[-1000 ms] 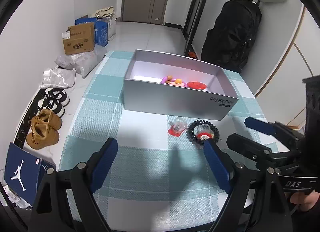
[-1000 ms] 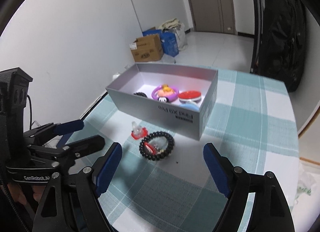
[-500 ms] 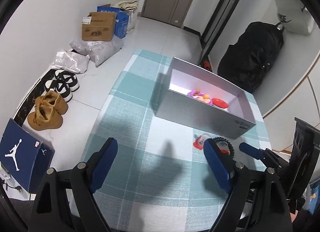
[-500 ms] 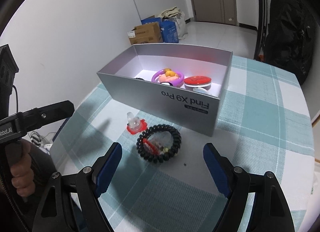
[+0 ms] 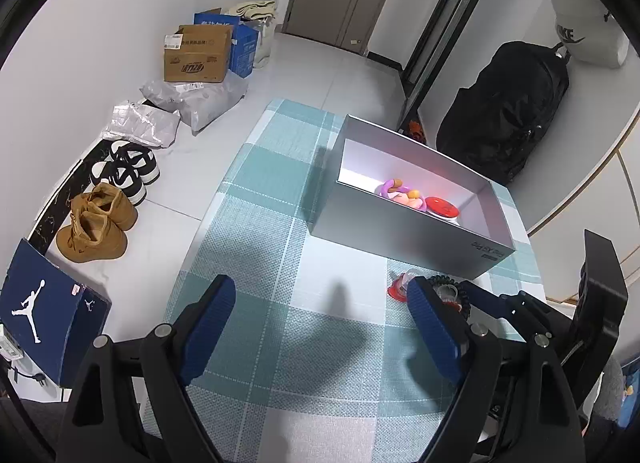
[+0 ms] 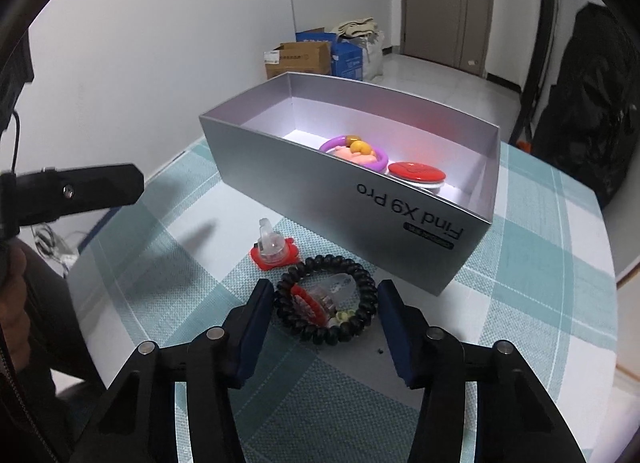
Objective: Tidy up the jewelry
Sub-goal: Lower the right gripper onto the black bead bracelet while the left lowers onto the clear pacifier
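Right wrist view: the right gripper point(image 6: 326, 313) is closing its jaws around the black bead bracelet point(image 6: 326, 299), pads either side and not yet pressing it. The bracelet lies on the checked tablecloth point(image 6: 540, 283), just near of the silver box point(image 6: 340, 191). The left gripper point(image 5: 320, 327) stands wide, empty.

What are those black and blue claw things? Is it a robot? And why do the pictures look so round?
No robot: a person holds a grabbing tool in each hand, and a wide-eyed camera on each tool bends the picture round. One picture looks along the left tool, which is open over the checked tablecloth. The other looks along the right tool, whose jaws are closing around a black bead bracelet but don't squeeze it yet. Beside the bracelet lies a small red and clear trinket. Behind stands a silver box with a purple ring and a red disc inside.
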Action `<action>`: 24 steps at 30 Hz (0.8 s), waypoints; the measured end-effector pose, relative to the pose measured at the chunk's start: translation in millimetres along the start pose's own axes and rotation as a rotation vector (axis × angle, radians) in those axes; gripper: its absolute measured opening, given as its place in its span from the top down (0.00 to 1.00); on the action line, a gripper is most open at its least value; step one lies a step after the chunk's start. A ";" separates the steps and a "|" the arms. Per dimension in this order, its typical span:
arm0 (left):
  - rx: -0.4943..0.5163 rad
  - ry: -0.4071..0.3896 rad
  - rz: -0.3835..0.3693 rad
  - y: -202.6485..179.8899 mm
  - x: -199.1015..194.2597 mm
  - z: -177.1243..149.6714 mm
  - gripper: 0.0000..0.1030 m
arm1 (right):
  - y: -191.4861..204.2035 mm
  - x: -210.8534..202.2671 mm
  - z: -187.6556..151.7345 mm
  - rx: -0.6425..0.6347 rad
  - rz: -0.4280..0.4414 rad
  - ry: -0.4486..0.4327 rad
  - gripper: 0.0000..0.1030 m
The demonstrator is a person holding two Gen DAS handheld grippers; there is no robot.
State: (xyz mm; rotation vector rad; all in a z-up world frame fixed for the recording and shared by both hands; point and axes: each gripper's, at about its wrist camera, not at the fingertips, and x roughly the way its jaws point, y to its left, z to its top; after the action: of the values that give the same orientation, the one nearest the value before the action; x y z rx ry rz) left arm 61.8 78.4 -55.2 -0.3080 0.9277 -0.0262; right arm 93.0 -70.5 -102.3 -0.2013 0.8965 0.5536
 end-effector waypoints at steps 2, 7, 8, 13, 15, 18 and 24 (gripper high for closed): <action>-0.003 0.005 0.003 0.9 0.9 -0.3 0.18 | -0.1 -0.7 1.0 -0.006 0.008 -0.002 0.53; -0.006 0.014 0.007 1.0 3.3 -0.9 0.18 | -1.5 -7.1 0.5 -0.004 0.017 -0.026 0.55; -0.007 0.016 0.009 0.9 3.7 -1.1 0.18 | -1.5 -8.0 0.7 0.002 0.021 -0.030 0.55; -0.008 0.027 0.019 0.3 6.1 -1.2 0.18 | -8.9 -18.9 -2.2 0.024 0.045 -0.046 0.55; -0.013 0.034 0.016 0.6 7.7 -1.8 0.18 | -11.2 -23.1 -2.9 0.036 0.057 -0.054 0.55; -0.013 0.040 0.017 -0.2 9.2 -2.0 0.18 | -15.4 -29.8 -2.9 0.057 0.074 -0.064 0.55; -0.013 0.053 0.008 -5.2 13.4 -1.2 0.18 | -20.5 -44.8 -6.1 0.089 0.115 -0.050 0.55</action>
State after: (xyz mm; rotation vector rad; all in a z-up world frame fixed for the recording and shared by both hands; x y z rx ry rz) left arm 69.5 71.0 -65.0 -0.3169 0.9819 -0.0208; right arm 77.6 -106.8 -72.2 -0.0553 0.8858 0.6220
